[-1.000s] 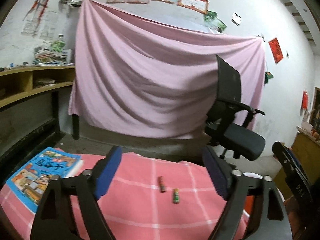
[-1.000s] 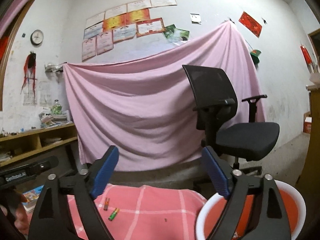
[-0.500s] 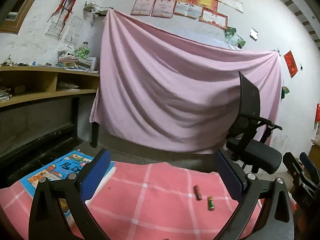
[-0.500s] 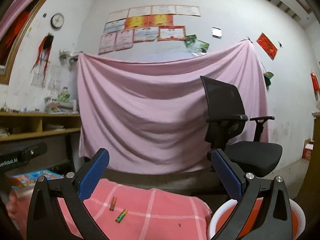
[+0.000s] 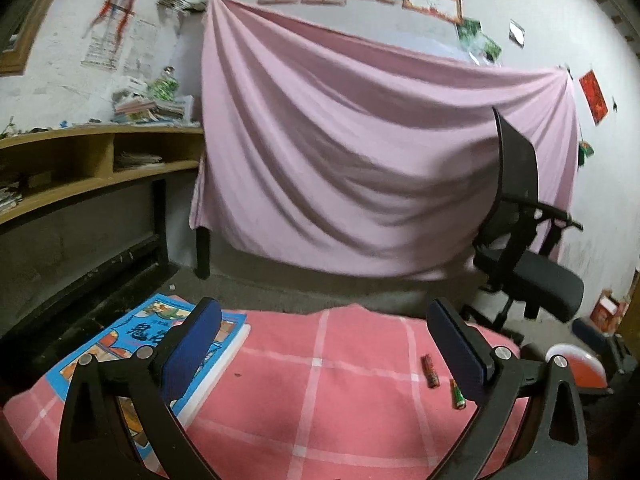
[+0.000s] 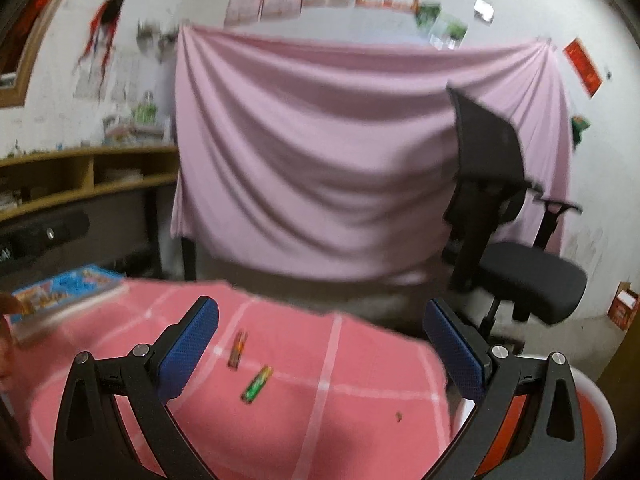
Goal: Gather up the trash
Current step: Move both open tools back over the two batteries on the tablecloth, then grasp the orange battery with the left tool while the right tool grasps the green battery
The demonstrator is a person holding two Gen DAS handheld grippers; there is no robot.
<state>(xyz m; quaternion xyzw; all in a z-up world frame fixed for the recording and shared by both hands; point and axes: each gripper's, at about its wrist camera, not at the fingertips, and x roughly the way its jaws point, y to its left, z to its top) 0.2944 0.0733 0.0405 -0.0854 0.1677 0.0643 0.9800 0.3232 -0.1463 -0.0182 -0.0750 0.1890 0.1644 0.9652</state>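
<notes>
Dim light; motion blur; fisheye warp

The black left gripper with blue pads (image 5: 324, 332) is now standing with its jaws far wider apart than a second ago, nothing between them, and the black right gripper with blue pads (image 6: 322, 332) is gaping wider too, also empty. Both are tipping down toward the pink checked cloth-covered table (image 6: 340, 420), so more cloth is filling each view. The red cylindrical battery (image 6: 237, 349) and green cylindrical battery (image 6: 256, 384) are showing larger and nearer between the right jaws.
</notes>
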